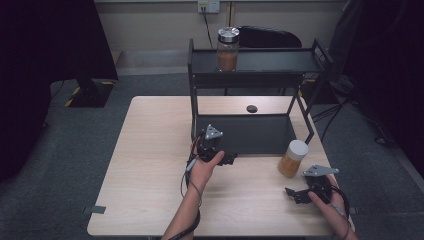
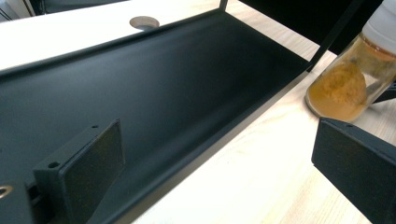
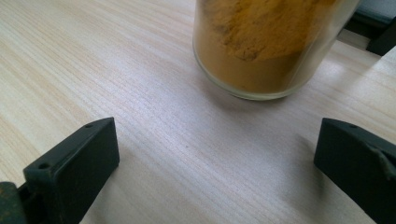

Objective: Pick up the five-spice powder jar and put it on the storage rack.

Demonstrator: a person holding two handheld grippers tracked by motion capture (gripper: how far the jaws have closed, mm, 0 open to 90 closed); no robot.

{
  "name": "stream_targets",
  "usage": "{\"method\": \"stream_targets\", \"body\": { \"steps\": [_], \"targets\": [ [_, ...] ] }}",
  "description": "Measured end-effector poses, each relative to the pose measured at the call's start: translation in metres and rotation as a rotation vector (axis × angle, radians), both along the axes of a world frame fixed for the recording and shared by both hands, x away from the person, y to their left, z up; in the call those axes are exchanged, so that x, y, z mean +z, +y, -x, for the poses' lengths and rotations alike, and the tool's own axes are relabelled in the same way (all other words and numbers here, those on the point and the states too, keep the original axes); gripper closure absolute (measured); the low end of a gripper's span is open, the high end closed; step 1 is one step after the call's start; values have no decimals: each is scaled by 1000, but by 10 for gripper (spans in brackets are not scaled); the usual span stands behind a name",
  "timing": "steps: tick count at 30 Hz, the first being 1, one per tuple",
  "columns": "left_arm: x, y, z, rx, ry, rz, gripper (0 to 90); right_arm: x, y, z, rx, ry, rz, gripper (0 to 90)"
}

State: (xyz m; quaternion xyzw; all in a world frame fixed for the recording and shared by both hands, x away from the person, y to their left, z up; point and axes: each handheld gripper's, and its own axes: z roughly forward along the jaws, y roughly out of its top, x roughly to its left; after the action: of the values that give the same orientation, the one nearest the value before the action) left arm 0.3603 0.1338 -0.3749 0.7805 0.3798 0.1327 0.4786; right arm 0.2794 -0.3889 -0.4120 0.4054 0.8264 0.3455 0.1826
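Both claws are spread wide, gripping nothing. Right claw (image 1: 295,192) sits near the white-lidded jar (image 1: 292,159) on the counter (image 1: 150,165). Left claw (image 1: 231,159) rests at the rack's lower shelf (image 1: 250,135).

Lab-like room (grey carpet (image 1: 150,87), wall socket (image 1: 208,6), test table (image 1: 150,165))

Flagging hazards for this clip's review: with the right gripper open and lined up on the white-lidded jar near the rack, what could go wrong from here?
1. The right gripper is open, short of the white-lidded jar; closing off-centre could tip the tall jar.
2. The jar stands close to the rack's front leg, so a nudge might knock it against the frame.
3. The left gripper sits open at the lower shelf; the two hands could crowd each other there.
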Motion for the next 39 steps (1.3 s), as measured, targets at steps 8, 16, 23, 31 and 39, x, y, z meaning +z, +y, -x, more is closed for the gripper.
{"method": "stream_targets", "body": {
  "steps": [8, 16, 23, 31, 39],
  "targets": [
    [-10, 7, 13, 15, 8, -19, 21, 0, 0, 0, 0, 0, 0, 0],
    [-13, 13, 24, 4, 1, -54, 21, 0, 0, 0, 0, 0, 0, 0],
    [-21, 24, 33, -14, 12, -81, 21, 0, 0, 0, 0, 0, 0, 0],
    [-38, 42, 47, -9, 35, -79, 21, 0, 0, 0, 0, 0, 0, 0],
    [-44, 50, 61, -15, 34, -121, 22, 0, 0, 0, 0, 0, 0, 0]
  ]
}}
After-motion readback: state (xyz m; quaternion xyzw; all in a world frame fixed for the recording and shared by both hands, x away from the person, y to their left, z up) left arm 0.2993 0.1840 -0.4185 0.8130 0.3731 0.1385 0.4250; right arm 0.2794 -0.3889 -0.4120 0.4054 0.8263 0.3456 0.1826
